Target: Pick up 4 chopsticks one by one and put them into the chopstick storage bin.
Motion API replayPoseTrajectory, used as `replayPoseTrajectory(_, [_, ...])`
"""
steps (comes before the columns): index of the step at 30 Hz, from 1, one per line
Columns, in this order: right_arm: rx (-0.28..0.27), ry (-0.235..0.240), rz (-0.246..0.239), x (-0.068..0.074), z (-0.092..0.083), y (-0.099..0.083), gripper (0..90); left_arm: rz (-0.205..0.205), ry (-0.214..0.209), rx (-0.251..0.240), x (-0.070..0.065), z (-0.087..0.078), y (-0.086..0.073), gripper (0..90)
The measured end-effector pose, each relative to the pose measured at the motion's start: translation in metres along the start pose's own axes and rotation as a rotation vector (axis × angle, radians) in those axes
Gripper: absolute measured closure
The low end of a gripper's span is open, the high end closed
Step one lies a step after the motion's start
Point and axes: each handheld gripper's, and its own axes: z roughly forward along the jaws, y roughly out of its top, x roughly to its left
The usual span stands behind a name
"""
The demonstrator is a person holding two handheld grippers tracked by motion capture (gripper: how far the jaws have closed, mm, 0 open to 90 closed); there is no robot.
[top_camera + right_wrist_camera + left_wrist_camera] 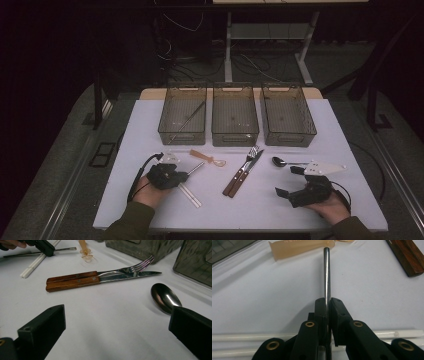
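Left hand-held gripper [327, 312] low over metal straw [326, 272]

Dim high view; gripper views brighter, sharp.

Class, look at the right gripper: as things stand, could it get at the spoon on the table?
Probably yes. The right gripper is open, holds nothing, and the spoon lies just ahead of one jaw on bare tablecloth, apart from the fork and knife.

Black grippers [176, 176] (brass rivets, trailing cables), olive sleeves [131, 222].
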Motion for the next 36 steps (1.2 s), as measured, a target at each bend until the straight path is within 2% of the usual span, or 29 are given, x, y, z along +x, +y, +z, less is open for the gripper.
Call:
replayPoseTrajectory(11, [-0.002, 0.001, -0.001, 0.0, 0.0, 0.0, 1.1, -0.006, -0.002, 0.01, 0.0, 0.0, 0.002, 84.4])
replayPoseTrajectory(14, [-0.002, 0.001, -0.003, 0.0, 0.0, 0.0, 1.0, -0.013, -0.017, 0.007, 0.001, -0.001, 0.003, 84.4])
replayPoseTrajectory(22, [0.0, 0.0, 0.0, 0.0, 0.0, 0.0, 1.1, -0.021, -0.04, -0.029, -0.002, -0.007, 0.008, 84.4])
replayPoseTrajectory(28, [0.003, 0.001, 0.002, 0.0, 0.0, 0.0, 1.1, -0.038, -0.042, -0.077, 0.0, -0.014, 0.01, 84.4])
replayPoseTrajectory(30, [0.004, 0.002, 0.002, 0.0, 0.0, 0.0, 1.1, -0.057, -0.045, -0.098, 0.0, -0.017, 0.011, 84.4])
replayPoseTrajectory(31, [0.003, 0.002, 0.003, 0.0, 0.0, 0.0, 1.1, -0.047, -0.048, -0.104, 0.001, -0.019, 0.011, 84.4])
replayPoseTrajectory(36, [0.003, 0.002, 0.004, 0.0, 0.0, 0.0, 1.1, -0.057, -0.047, -0.138, 0.002, -0.024, 0.013, 84.4])
